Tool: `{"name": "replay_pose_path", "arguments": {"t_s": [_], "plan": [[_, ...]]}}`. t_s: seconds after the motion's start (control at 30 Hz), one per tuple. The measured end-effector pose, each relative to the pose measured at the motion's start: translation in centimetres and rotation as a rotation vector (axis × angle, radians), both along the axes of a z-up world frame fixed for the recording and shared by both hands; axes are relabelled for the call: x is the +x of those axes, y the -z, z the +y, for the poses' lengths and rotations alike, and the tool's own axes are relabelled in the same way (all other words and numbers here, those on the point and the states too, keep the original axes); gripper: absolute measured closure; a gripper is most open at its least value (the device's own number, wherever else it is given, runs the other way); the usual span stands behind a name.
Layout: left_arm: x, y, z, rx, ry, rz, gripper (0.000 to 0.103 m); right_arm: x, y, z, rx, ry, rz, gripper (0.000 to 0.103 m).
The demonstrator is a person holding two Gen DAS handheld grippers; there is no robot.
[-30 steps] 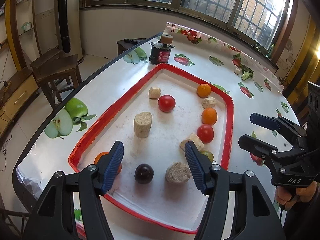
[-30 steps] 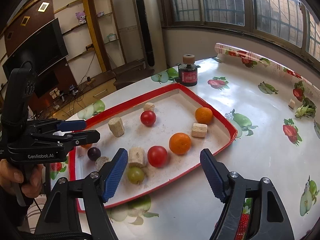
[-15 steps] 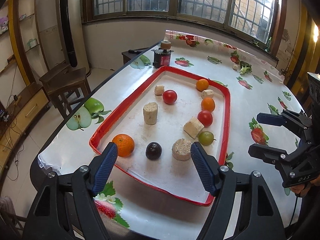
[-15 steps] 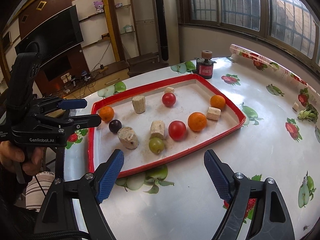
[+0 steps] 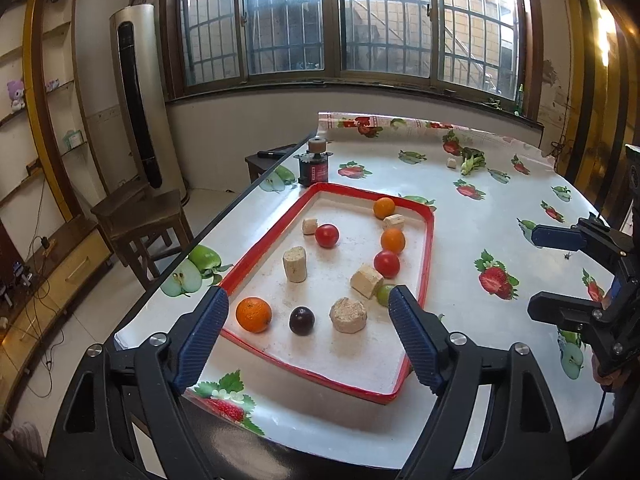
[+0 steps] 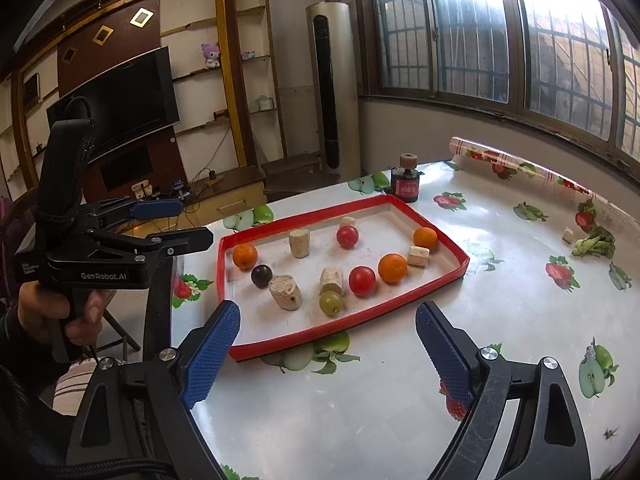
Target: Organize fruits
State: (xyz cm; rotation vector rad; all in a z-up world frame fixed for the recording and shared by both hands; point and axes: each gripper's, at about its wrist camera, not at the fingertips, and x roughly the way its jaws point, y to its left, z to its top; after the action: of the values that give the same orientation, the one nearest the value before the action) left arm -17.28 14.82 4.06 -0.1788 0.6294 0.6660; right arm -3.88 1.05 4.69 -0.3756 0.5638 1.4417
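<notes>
A red-rimmed tray point(image 5: 429, 240) point(image 6: 400, 307) on the table holds fruit and beige foam chunks. In it lie an orange point(image 5: 253, 314) point(image 6: 245, 256), a dark plum point(image 5: 302, 320) point(image 6: 261, 275), two red tomatoes point(image 5: 327, 235) point(image 5: 386, 263), two more oranges point(image 5: 393, 239) point(image 5: 384, 207) and a green grape point(image 6: 331, 302). My left gripper point(image 5: 306, 336) hangs above the tray's near end, jaws opening, nothing between them. My right gripper point(image 6: 326, 346) hovers over the table beside the tray's long edge, jaws also opening and empty. Each gripper shows in the other's view: right point(image 5: 560, 276), left point(image 6: 182, 222).
A small red-and-black motor with a brown cap point(image 5: 314, 167) point(image 6: 406, 184) stands beyond the tray's far end. A green vegetable piece point(image 6: 596, 242) and a small beige cube point(image 6: 567, 235) lie at the far right. A wooden stool point(image 5: 140, 216) stands off the table's left edge.
Both grippers have pulled back and risen from the tray, and both sets of jaws have spread wider. The fruits and chunks in the tray have not moved.
</notes>
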Motion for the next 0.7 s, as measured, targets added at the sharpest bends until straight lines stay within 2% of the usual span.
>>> {"name": "replay_pose_path", "arguments": {"t_s": [0.17,0.7], "plan": [[-0.3,-0.4,-1.1,0.013,0.015,-0.003,0.020,-0.7,-0.3,-1.8,0.028,-0.004,-0.004,0.006],[-1.9,-1.0,-4.1,0.084,0.035,-0.009,0.020,-2.3,0.5,-4.2,0.017,-0.011,-0.040,0.005]]}}
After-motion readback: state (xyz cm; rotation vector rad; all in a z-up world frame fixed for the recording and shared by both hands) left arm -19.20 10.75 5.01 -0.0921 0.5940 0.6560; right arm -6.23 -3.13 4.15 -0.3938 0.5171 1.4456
